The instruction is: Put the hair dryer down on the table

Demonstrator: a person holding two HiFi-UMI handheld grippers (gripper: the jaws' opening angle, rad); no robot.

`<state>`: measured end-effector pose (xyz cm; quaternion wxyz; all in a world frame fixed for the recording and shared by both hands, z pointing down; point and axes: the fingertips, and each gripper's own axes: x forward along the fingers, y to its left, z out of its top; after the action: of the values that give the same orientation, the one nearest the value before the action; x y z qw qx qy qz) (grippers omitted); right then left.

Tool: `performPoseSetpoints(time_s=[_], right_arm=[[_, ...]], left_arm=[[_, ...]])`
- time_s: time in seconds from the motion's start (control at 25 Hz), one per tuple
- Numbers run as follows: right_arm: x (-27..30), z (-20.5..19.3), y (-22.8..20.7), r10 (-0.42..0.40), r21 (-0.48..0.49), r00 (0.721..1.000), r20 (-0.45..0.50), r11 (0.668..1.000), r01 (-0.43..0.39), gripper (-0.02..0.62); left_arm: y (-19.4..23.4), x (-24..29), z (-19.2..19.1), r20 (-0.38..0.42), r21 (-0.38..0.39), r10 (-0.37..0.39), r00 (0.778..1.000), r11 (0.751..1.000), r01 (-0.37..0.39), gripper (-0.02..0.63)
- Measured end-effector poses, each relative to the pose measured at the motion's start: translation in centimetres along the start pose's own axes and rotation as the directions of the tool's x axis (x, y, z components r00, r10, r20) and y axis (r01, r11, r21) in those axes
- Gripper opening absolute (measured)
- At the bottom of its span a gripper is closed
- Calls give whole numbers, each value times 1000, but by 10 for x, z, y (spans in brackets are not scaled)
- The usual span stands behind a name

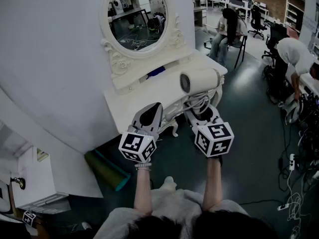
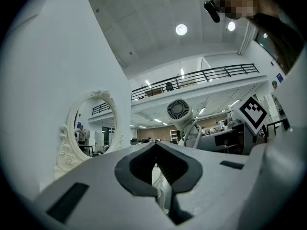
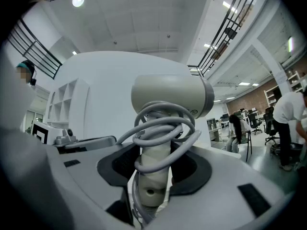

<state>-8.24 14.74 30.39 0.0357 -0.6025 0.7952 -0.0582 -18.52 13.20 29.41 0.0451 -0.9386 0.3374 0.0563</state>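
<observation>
Grips the dryer [image 1: 199,81] by its handle [image 3: 154,186], wound with cord [image 3: 165,128], in the right gripper [image 1: 205,114], barrel up over the near edge of the table [image 1: 144,96], poised for setting down, left gripper [image 1: 151,114] empty, jaws narrow, held clear.

Head view: cool, even, slightly dim overhead light; a soft shadow is thrown under the dressing table [image 1: 144,101] onto the dark floor [image 1: 249,148]. Heavy barrel distortion is seen, the wall [image 1: 55,59] bowed toward the edges. Both gripper views are ringed by a black fisheye vignette. Left gripper view: round ceiling lights [image 2: 181,29] are clipped to white with small halos; the near foreground is rendered soft, the background sharper. Right gripper view: a lamp [image 3: 77,0] is flared at top left; the hair dryer [image 3: 170,97] is lit flat and rendered fairly sharp, its lowest part possibly slightly defocused
</observation>
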Motion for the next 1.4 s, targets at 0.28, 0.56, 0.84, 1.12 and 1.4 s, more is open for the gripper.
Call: performPoseSetpoints(time_s=[0.28,0.56,0.84,1.12,1.4], right_arm=[[-3,0,-4,5,-17,1000,-6,1000,-5,186],[-6,-5,-11,0,-7,1000,-22,1000,0,186],[-5,-7,-23,-12,14,999,-32,1000,12,186],[21,-25,-51,-42,41,996,-78,998,46,186],[64,-46,-84,-34,38,988,-150,998,40,186]], left_arm=[[-8,6,1,3,6,-4,1000,1000,4,5],[-16,12,-4,-17,10,-18,1000,1000,18,5],[-22,21,-9,-37,11,-38,999,999,39,5],[-6,39,-38,-79,-9,-47,996,999,47,5],[23,83,-71,-78,-73,-37,996,997,32,5]])
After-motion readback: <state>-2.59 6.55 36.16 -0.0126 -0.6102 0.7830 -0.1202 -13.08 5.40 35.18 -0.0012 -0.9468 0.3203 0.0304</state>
